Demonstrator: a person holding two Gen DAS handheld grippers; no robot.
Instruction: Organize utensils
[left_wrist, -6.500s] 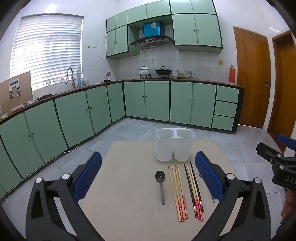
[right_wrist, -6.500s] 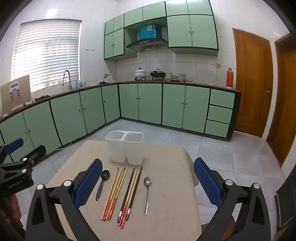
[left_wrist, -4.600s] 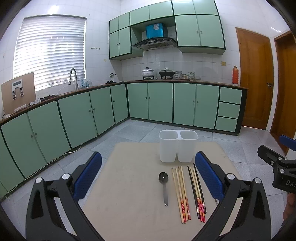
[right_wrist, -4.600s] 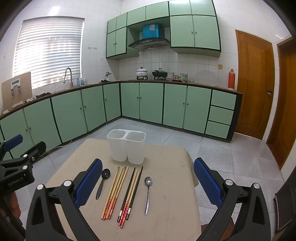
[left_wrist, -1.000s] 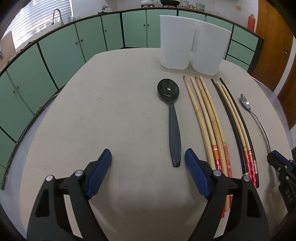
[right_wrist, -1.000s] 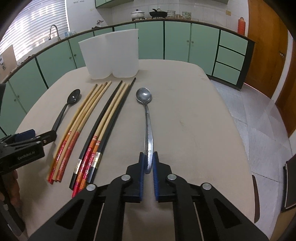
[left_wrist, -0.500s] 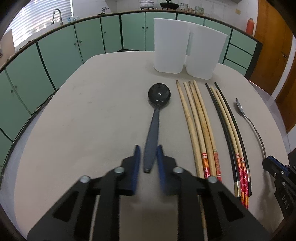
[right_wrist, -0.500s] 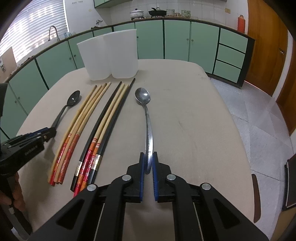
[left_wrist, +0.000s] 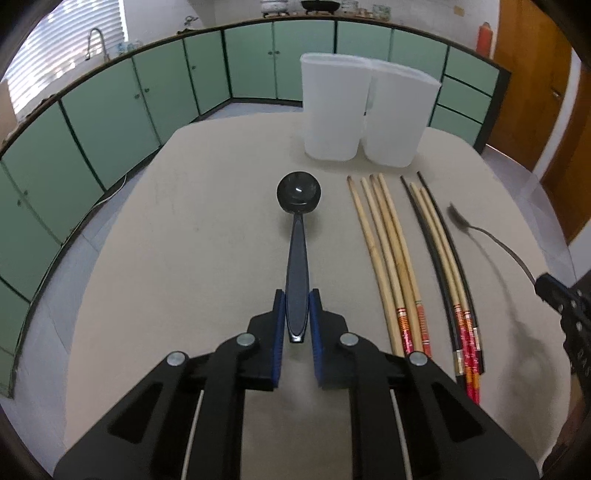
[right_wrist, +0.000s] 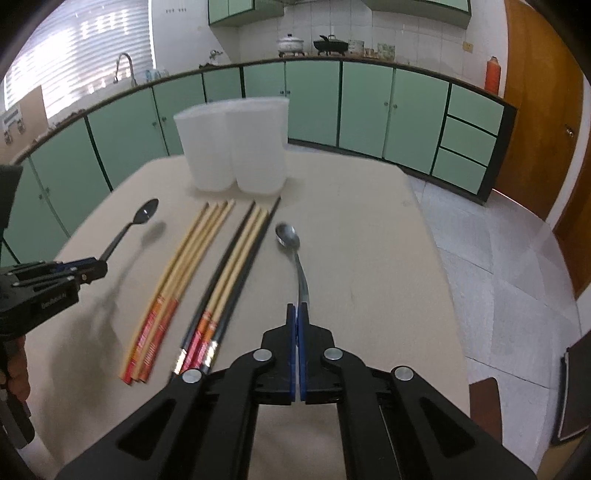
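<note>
With the left wrist view first: left gripper (left_wrist: 296, 314) clamped on black spoon (left_wrist: 298, 236) handle, bowl aimed at white holder (left_wrist: 365, 114); chopsticks (left_wrist: 388, 258) lie just right of it on table (left_wrist: 184, 240)

Right wrist view: right gripper (right_wrist: 296, 321) pinched on steel spoon (right_wrist: 293, 251), chopsticks between it and holder. Holder apparently unfilled; everything left to stow

Materials and finishes of the utensils, holder and table top.
A glossy black plastic spoon (left_wrist: 297, 236) is catching a highlight in its bowl, while a polished metal spoon (right_wrist: 293, 251) is reflecting the room. Pale wooden chopsticks (left_wrist: 384, 251) and dark lacquered chopsticks (left_wrist: 443, 258) are showing red-and-orange banded, shiny ends. The translucent white plastic two-cup holder (left_wrist: 364, 110) is looking smooth and frosted. The beige matt table top (left_wrist: 184, 240) is appearing faintly scuffed. Blue pads are lining each black plastic gripper.
</note>
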